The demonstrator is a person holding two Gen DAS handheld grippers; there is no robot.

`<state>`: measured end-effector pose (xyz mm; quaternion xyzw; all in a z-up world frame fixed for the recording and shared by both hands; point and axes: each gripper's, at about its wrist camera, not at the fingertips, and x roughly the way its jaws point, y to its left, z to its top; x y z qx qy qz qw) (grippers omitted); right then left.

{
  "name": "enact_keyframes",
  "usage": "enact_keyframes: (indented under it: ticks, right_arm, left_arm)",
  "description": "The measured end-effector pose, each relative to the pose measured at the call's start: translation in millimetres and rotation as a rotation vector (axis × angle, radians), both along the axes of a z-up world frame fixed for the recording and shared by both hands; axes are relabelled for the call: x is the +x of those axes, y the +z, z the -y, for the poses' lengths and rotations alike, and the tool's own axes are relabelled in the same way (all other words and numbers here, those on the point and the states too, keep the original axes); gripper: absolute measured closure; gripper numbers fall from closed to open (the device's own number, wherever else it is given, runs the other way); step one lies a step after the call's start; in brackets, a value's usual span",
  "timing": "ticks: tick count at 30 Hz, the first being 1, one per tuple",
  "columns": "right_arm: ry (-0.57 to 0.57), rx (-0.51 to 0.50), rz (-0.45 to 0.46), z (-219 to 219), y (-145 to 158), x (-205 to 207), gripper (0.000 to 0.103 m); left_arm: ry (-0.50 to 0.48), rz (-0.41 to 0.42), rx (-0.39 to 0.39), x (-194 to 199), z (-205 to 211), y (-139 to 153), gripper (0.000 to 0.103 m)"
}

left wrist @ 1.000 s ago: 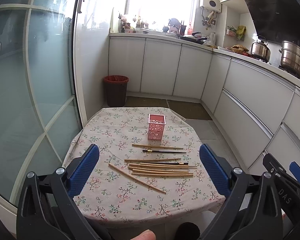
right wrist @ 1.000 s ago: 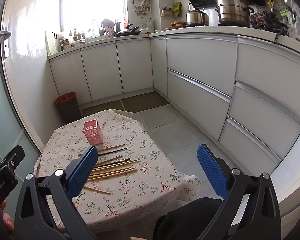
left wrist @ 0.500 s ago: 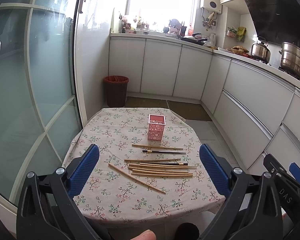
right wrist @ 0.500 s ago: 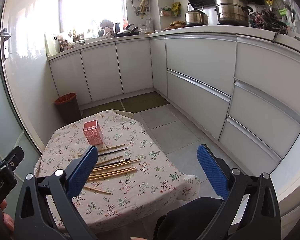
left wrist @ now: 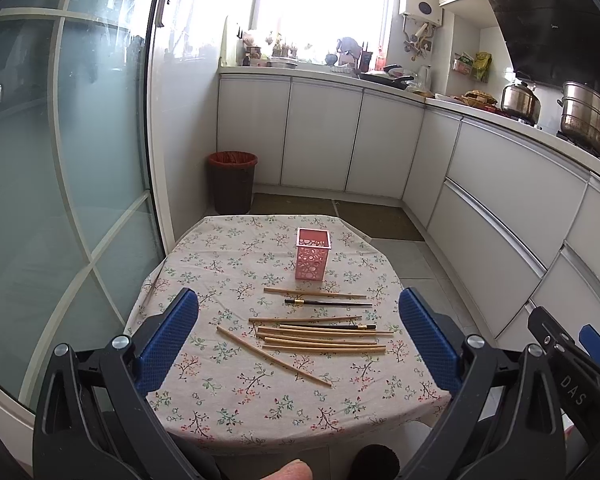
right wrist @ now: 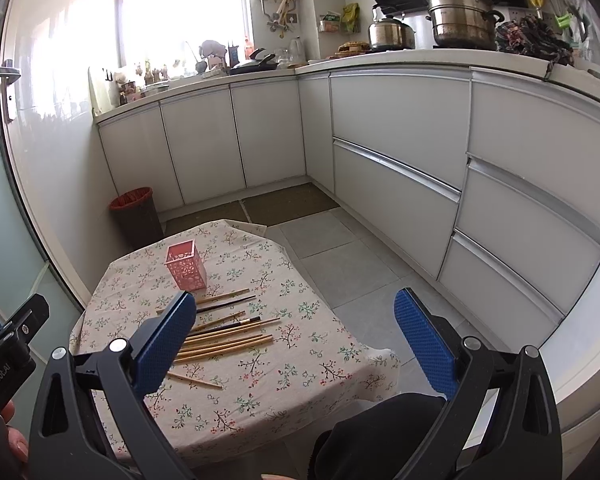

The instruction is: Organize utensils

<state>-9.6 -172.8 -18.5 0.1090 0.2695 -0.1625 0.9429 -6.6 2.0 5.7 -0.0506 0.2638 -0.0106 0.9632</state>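
Chopsticks [left wrist: 320, 332] lie loose mid-table, just in front of the pink holder [left wrist: 313, 254]. Left gripper [left wrist: 298, 340] and right gripper [right wrist: 296, 336] both spread wide, empty, hovering above. Suggest pinching one stick near its end, clear of neighbours.

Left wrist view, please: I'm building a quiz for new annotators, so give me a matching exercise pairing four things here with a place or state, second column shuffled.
Things:
1. pink holder
2. black chopstick with gold band
3. red-lined bin
4. left gripper

Places or states:
A. on the floor beside the glass door
B. open, holding nothing
C. upright on the tablecloth, beyond the chopsticks
D. lying flat, just nearer than the holder

Pairs: 1-C, 2-D, 3-A, 4-B
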Motion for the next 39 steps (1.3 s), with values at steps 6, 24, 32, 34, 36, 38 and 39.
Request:
enact_keyframes:
  ticks: [6,24,32,34,36,38,39]
  right_arm:
    - [0.000,0.000,0.001,0.5,-0.1,-0.4,0.006]
    - [0.003,0.003,0.008,2.0,2.1,1.6,0.006]
    - [0.000,0.002,0.011,3.2,3.5,0.7,0.006]
    - [-0.002,0.001,0.010,3.7,3.3,1.5,0.006]
    - [-0.001,0.003,0.005,2.8,2.2,2.5,0.006]
    - [-0.002,0.004,0.005,2.9,2.0,3.3,0.006]
    - [-0.003,0.004,0.005,2.7,1.8,3.4,0.006]
  left_arm:
    - [0.003,-0.003,0.000,0.7,1.0,-0.8,0.007]
    - [0.001,-0.006,0.005,4.0,3.4,-0.3,0.007]
    - [0.000,-0.007,0.004,5.5,3.9,-1.2,0.007]
    - [0.000,-0.008,0.005,5.5,4.4,-1.5,0.007]
    - [0.001,-0.009,0.004,5.6,4.8,-2.1,0.007]
    - [0.001,-0.010,0.004,6.2,5.5,-3.3,0.007]
    - [0.001,-0.011,0.007,7.2,6.0,-3.8,0.007]
